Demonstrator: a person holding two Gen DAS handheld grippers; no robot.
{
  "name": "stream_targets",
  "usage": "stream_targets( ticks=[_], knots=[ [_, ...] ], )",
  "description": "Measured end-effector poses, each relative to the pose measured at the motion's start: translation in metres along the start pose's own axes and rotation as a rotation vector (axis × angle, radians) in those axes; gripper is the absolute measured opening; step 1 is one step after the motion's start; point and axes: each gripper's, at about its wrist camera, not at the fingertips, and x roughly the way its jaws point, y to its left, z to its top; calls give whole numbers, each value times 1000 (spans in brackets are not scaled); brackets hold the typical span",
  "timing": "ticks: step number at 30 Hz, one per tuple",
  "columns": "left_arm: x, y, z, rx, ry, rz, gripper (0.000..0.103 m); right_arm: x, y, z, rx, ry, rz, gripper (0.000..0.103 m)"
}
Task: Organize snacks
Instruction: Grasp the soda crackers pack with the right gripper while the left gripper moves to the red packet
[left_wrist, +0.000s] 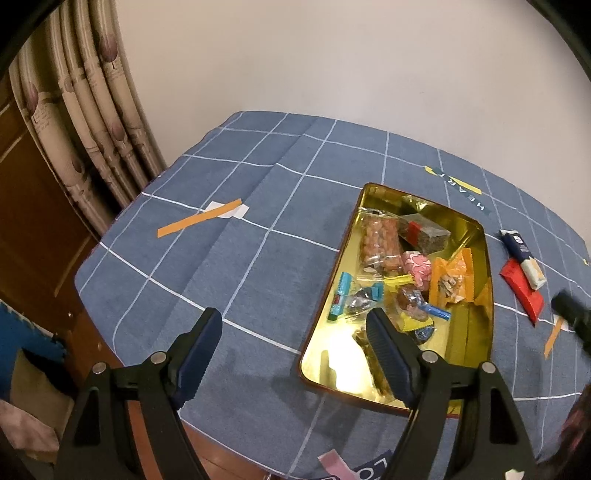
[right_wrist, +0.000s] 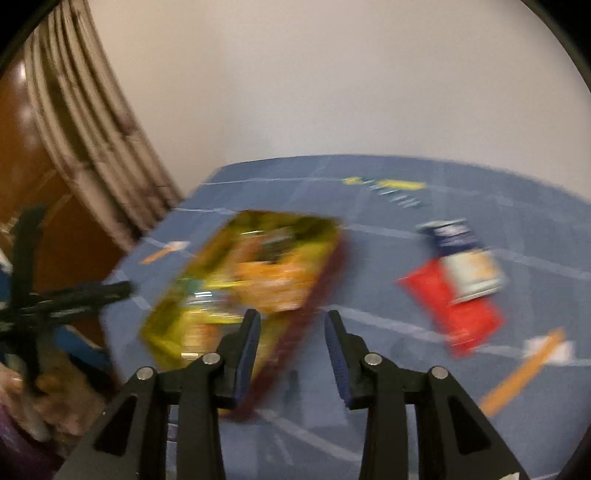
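Now the right gripper (right_wrist: 291, 345), jaws parted and empty, has the red packet (right_wrist: 458, 306) and navy-white packet (right_wrist: 467, 254) ahead to its right on the worktop (right_wrist: 369, 266), long axes slanting away; the left gripper (left_wrist: 295, 339), jaws wide and empty, is farther, beside the gold tin (left_wrist: 476, 225).

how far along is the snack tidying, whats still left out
Mostly done: the gold tin already holds a heap of snacks, among them the peanut bag and orange packets. Nothing is in hand: the left gripper and right gripper are both open and empty. Left: the red packet and the navy and white packet lying across it, on the blue cloth.
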Motion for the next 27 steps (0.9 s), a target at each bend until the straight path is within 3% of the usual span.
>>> stream_targets(
  ticks=[2, 4, 8, 12, 18, 22, 24, 27],
  knots=[
    [-1, -4, -1, 7, 0, -3, 79, 6, -34, 19, 22, 52, -26, 66],
    [0, -8, -3, 21, 2, -3, 79, 21, -56, 35, -14, 111, -109, 66],
    [1, -15, -6, 52, 14, -12, 79, 57, -86, 53, -46, 217, -182, 66],
    [2, -21, -7, 70, 21, -31, 79, 86, -110, 63, -32, 258, -198, 66],
    [5, -31, -11, 100, 39, -36, 80, 113, -121, 75, 18, 289, -116, 66],
    [9, -39, -14, 124, 51, -26, 80, 134, -120, 72, 9, 349, -161, 66],
    [10, -42, -15, 134, 53, -18, 80, 135, -120, 69, 1, 337, -166, 53],
    [11, -44, -15, 132, 66, -11, 80, 133, -123, 69, 17, 335, -153, 51]
  ],
)
